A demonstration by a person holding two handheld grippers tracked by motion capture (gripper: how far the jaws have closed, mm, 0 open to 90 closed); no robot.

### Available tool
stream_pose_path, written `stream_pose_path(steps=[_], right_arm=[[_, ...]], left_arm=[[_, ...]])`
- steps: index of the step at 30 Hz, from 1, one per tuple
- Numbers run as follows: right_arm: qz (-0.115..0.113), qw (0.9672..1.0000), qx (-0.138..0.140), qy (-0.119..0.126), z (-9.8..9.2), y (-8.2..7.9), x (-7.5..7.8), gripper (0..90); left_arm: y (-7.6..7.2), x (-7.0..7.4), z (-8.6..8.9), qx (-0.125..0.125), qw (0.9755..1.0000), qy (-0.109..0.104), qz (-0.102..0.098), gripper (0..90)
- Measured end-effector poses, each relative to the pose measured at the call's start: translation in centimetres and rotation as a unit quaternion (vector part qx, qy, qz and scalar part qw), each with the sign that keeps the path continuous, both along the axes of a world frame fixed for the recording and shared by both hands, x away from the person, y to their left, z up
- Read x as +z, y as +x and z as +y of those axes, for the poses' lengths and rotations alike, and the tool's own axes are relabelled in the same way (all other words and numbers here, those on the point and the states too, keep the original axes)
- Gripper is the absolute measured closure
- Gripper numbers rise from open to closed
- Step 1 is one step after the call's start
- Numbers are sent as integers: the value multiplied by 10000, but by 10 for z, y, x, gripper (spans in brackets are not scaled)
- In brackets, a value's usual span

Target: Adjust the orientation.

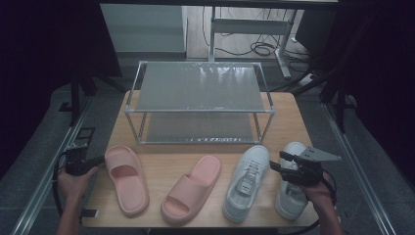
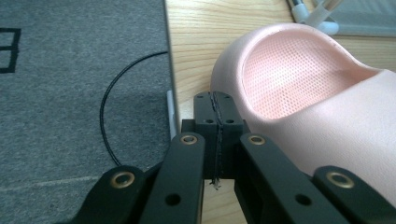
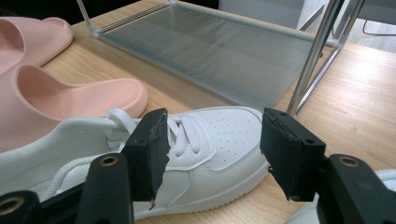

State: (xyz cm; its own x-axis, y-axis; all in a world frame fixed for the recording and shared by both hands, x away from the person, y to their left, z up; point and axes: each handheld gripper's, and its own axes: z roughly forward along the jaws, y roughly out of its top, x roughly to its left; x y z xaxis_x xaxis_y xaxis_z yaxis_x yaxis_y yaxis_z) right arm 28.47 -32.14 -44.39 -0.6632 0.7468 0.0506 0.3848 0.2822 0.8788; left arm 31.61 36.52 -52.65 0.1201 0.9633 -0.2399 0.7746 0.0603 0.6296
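Wooden table, smooth pink slipper, perforated insole

in the left gripper view the pink slipper runs off the right edge of the frame, its heel cut away. in the right gripper view the white sneaker loses its heel at the lower left edge, partly behind the right gripper. a second sneaker shows as a sliver at the bottom right. in the high view the rack hides the bench beneath it.
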Motion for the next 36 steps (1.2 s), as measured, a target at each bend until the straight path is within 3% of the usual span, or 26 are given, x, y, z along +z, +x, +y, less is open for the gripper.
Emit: stream_pose_path(steps=[8,20,36], right_arm=[[-1,10000,1,-7,0,0,0,425],[-19,10000,-9,-8,-1,0,0,424],[-20,10000,-4,-13,-1,0,1,424]], left_arm=[[6,-2,-17,-293,9996,-25,12,900],[16,-3,-53,-763,9970,-100,-4,900],[23,5,-88,-1216,9925,67,-66,900]])
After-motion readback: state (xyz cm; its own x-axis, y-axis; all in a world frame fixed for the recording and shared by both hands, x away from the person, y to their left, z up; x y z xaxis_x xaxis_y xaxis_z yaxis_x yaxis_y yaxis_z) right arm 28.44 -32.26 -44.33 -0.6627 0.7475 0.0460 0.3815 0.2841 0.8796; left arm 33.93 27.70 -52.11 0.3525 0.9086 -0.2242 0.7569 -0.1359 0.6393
